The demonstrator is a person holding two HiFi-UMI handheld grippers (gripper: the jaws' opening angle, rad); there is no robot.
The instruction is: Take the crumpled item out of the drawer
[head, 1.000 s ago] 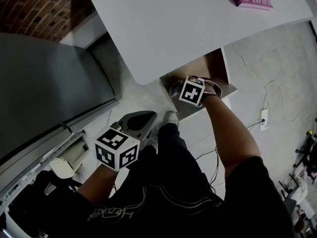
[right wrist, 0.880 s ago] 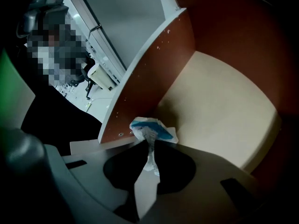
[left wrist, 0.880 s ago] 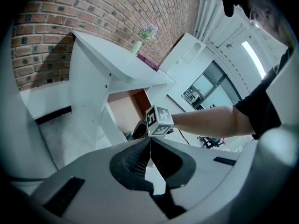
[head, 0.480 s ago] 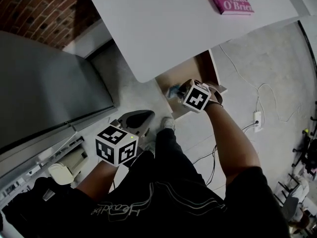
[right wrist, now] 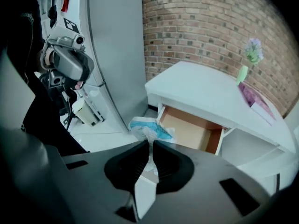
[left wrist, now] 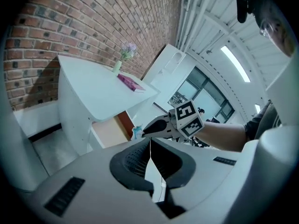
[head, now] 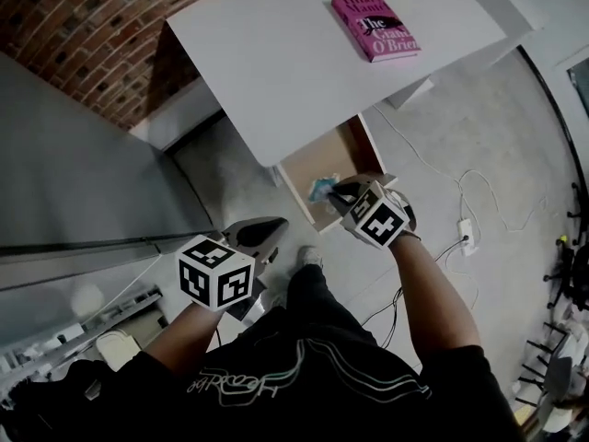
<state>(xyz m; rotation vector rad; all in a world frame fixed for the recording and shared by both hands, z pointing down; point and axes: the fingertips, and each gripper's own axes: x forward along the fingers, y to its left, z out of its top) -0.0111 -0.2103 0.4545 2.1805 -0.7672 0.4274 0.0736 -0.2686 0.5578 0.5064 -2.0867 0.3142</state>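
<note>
Right gripper view shows the crumpled wrapper [right wrist: 148, 127] pinched by its tail between the clenched jaws of the right gripper [right wrist: 150, 143]. It hangs just outside the open drawer [right wrist: 189, 130], clear of the front edge and apparently already lifted free. The left gripper [left wrist: 150, 141], closed on nothing, is held well back from the drawer, likely unneeded.

pink book [head: 375, 27]: on white table [head: 267, 53] | brick wall [head: 83, 26]: behind

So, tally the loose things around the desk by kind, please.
Book: 1
Vase of flowers: 1
Crumpled item, pinched in the right tongs: 1
Total: 3
</note>
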